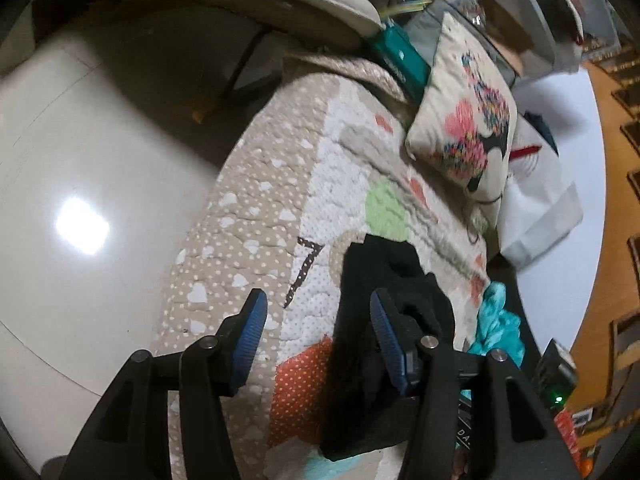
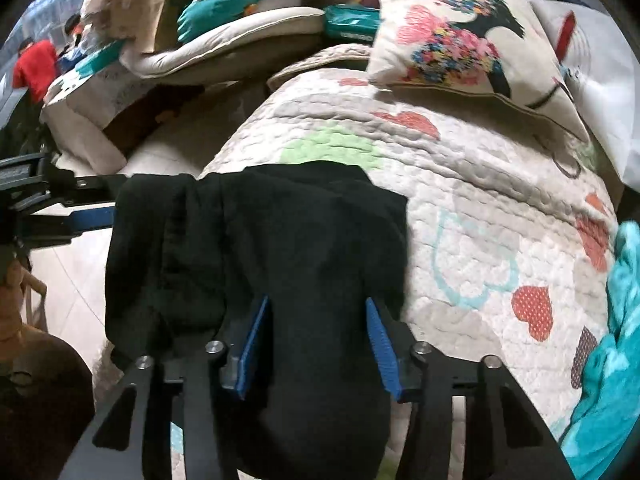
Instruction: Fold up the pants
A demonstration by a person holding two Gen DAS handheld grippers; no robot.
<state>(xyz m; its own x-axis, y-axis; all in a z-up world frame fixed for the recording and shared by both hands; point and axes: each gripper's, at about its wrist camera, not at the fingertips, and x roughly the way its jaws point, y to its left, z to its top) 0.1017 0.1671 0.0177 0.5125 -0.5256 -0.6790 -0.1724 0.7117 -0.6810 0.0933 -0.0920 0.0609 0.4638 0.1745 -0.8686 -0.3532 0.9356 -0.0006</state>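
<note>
Right wrist view: right gripper (image 2: 316, 344) spread over black pants (image 2: 280, 240) on the quilt (image 2: 480, 200); left gripper (image 1: 316, 340) spread, empty.

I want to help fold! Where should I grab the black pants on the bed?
Probably grab the pants at the far edge, coming from above with jaws across it. That edge lies flat and clear on the quilt; the left side is bunched over the bed edge.
</note>
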